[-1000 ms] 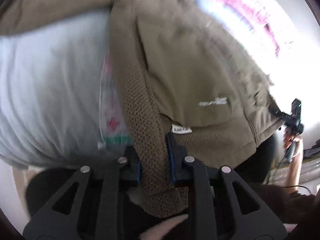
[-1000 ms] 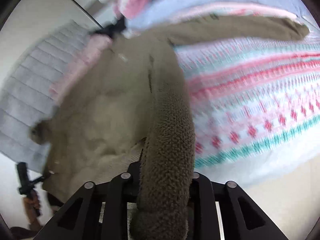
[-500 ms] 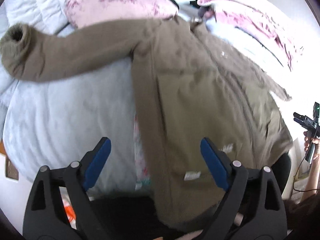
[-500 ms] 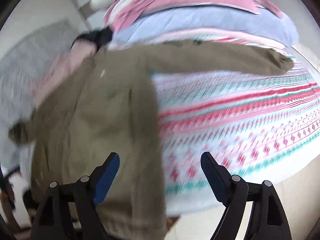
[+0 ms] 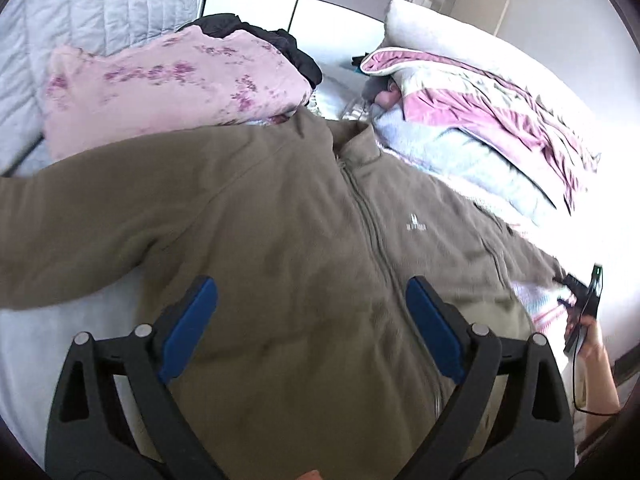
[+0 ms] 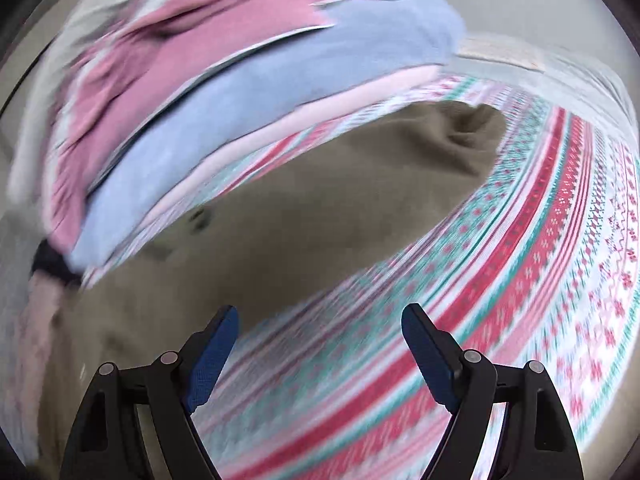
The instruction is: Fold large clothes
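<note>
Looking down through the left camera, I have the jacket spread face up on the bed, zipped, collar toward 12 o'clock, one sleeve running off to 9 o'clock and the other toward 3. It reads as thick fleece: soft, bulky, fairly light, and not slippery, so I judge it will drape and bunch rather than hold a crease. Doubled seams look like the best bite, so I would take a cuff or a shoulder seam, not the flat chest panel.

My left tongs stand wide open over the lower front, holding nothing. My right tongs are also spread and empty, over the patterned blanket.

Only the left view gives me the whole torso, zip and chest logo, plus a pink pillow at 11 o'clock. The right view, badly blurred, shows the far sleeve and its cuff at 1 o'clock lying on that blanket.
</note>
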Action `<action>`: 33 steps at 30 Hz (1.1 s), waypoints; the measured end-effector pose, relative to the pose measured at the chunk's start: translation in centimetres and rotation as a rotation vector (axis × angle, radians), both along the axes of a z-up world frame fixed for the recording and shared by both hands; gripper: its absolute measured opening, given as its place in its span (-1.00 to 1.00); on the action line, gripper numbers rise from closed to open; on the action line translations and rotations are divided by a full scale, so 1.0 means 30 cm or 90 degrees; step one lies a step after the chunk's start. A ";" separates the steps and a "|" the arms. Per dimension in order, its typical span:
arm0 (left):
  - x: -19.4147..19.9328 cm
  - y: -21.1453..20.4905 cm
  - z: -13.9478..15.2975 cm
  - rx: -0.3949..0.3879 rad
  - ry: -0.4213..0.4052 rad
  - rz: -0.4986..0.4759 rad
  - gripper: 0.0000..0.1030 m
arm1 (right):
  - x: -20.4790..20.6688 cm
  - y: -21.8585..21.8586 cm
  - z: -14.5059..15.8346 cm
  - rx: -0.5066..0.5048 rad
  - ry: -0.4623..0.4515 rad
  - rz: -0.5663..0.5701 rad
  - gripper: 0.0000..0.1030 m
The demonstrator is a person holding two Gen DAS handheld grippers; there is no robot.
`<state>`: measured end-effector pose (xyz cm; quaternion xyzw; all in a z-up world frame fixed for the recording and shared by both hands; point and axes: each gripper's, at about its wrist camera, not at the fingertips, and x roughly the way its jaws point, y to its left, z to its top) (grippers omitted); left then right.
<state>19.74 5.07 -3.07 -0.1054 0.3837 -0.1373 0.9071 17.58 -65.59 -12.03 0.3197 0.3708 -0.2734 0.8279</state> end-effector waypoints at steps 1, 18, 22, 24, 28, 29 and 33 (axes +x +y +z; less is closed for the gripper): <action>0.018 -0.008 -0.010 -0.006 -0.002 -0.001 0.85 | 0.014 -0.041 -0.026 0.003 -0.002 -0.024 0.64; 0.184 -0.018 -0.225 -0.018 0.016 -0.023 0.85 | 0.127 -0.135 0.174 -0.137 -0.103 -0.123 -0.74; 0.216 -0.009 -0.190 -0.035 0.027 -0.026 0.85 | 0.173 0.028 0.395 -0.216 -0.162 -0.069 -0.75; 0.232 -0.005 -0.164 -0.041 0.029 -0.031 0.85 | 0.201 0.139 0.493 -0.250 -0.188 -0.030 -0.75; 0.251 0.013 -0.147 -0.055 0.033 -0.022 0.85 | 0.258 0.393 0.635 -0.306 -0.229 0.064 -0.75; 0.250 0.025 -0.156 -0.069 0.035 -0.020 0.85 | 0.281 0.488 0.663 -0.326 -0.235 0.099 -0.75; 0.249 0.073 -0.201 -0.106 0.052 -0.005 0.85 | 0.352 0.797 0.702 -0.381 -0.242 0.226 -0.75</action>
